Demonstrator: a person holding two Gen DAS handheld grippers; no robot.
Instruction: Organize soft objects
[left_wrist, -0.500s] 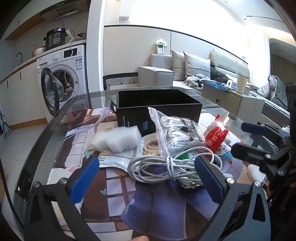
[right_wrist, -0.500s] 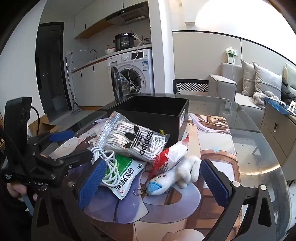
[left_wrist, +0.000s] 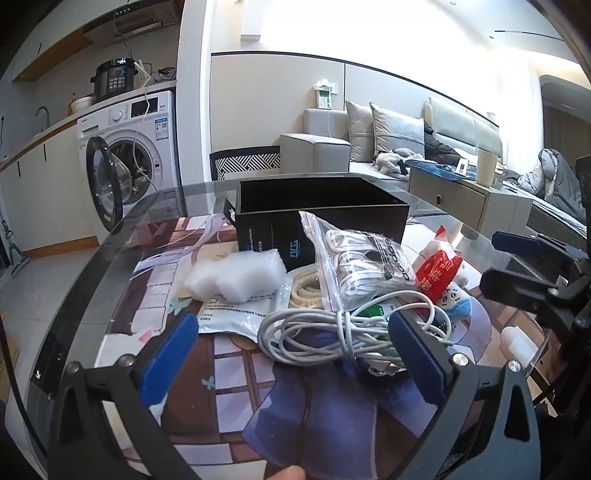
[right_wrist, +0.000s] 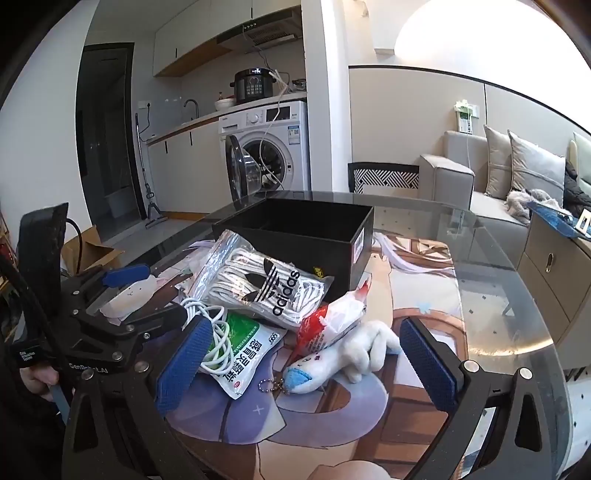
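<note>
While both claws are hovering wide and empty, left claw (left_wrist: 291, 354) and right claw (right_wrist: 301, 363), the soft objects (right_wrist: 266, 288) are lying heaped mid-counter (right_wrist: 480, 258); the black box (right_wrist: 295, 229) is seemingly sitting unfilled, so sorting is barely starting.

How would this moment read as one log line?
left gripper: open, at coiled white cable | right gripper: open, at white plush toy | black box: empty
</note>
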